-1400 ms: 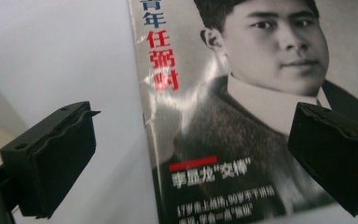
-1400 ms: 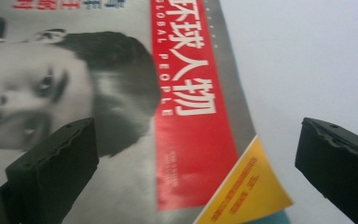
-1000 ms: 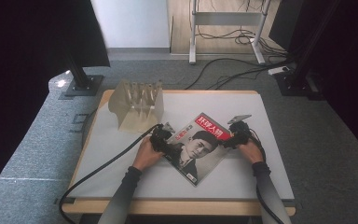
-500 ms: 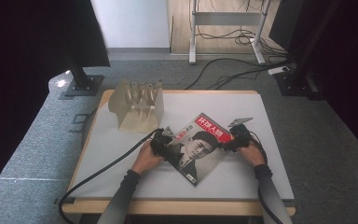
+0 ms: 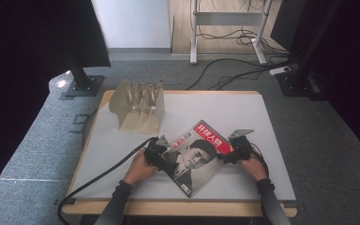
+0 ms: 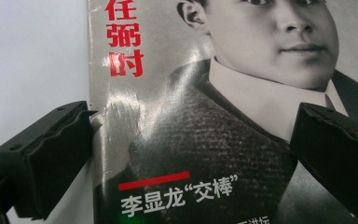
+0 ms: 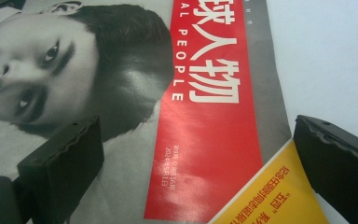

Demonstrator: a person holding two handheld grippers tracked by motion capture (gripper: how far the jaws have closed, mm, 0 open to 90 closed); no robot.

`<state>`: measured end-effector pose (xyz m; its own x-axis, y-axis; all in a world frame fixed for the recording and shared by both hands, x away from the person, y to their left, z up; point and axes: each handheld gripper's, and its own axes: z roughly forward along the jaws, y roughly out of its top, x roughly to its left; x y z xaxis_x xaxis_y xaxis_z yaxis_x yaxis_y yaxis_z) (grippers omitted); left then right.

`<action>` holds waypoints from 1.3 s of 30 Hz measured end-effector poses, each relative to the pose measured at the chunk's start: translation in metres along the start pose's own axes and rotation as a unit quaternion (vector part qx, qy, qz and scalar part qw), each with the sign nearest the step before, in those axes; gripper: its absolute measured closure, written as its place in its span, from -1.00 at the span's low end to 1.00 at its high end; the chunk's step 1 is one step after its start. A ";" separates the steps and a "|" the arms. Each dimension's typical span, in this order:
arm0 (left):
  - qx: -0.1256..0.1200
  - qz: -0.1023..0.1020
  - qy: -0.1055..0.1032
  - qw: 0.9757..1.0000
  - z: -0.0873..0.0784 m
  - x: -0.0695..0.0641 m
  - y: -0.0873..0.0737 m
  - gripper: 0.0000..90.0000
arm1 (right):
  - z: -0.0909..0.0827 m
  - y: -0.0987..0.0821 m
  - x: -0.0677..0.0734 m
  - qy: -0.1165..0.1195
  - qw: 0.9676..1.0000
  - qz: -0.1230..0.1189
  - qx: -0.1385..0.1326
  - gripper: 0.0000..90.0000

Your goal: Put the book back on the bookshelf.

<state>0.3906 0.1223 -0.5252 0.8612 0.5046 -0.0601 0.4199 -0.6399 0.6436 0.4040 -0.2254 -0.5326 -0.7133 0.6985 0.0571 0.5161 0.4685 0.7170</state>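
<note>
**Two grippers at opposite edges of a magazine, jaws spread**

Nearest the person, two hands come in over the front edge of the table (image 5: 122, 206), each holding a gripper. The left gripper (image 5: 161, 152) sits at the left edge of the magazine (image 5: 192, 157); the right gripper (image 5: 225, 157) sits at the magazine's right edge, with its grey three-cornered plate showing on top. A black cable (image 5: 98, 176) trails from the left gripper back across the table and over the front edge.

The magazine lies flat on the white table top, turned at an angle, roughly in the middle and towards the front. Its cover shows a black-and-white portrait, a red title band and a yellow corner.

In the left gripper view the jaws are released and stand wide apart: one jaw is just off the magazine's edge over the bare table, the other over the cover's lower part, and the cover (image 6: 205, 140) lies between them, creased and glossy near the edge. In the right gripper view the jaws are likewise spread, one over the portrait and one past the edge beside the yellow corner; the red band (image 7: 205, 140) lies between them. Neither pair grasps anything.

Farther back, towards the table's far left, stands a pale slotted rack (image 5: 138, 105), well apart from the magazine. Its dividers form several upright compartments, and nothing can be seen in them.
</note>
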 end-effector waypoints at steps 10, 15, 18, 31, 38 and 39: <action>-0.011 -0.007 0.010 1.000 -0.008 -0.014 -0.013 -1.00 | -0.005 -0.005 0.017 -0.007 1.000 0.004 -0.001 -0.90; 0.002 -0.022 -0.015 1.000 -0.013 -0.004 -0.011 -1.00 | -0.021 -0.011 0.018 -0.027 1.000 0.013 -0.003 -0.89; 0.000 -0.023 0.016 1.000 -0.022 0.010 -0.010 -1.00 | -0.031 -0.018 0.018 -0.037 0.999 0.015 0.002 -0.90; 0.024 -0.058 0.097 0.993 -0.031 0.055 -0.023 -1.00 | -0.042 -0.042 0.024 -0.054 0.998 0.017 0.014 -0.96; -0.011 -0.078 0.088 0.993 -0.030 0.055 -0.033 -1.00 | -0.036 -0.039 0.020 -0.057 0.998 0.021 0.010 -1.00; -0.012 -0.077 0.088 0.993 -0.031 0.054 -0.034 -1.00 | -0.036 -0.038 0.018 -0.061 0.998 0.022 0.008 -1.00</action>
<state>0.4141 0.1891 -0.5268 0.7233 0.6900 -0.0271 0.5340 -0.5340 0.6555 0.3544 -0.2497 -0.5343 -0.6273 0.7788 0.0013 0.5536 0.4447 0.7041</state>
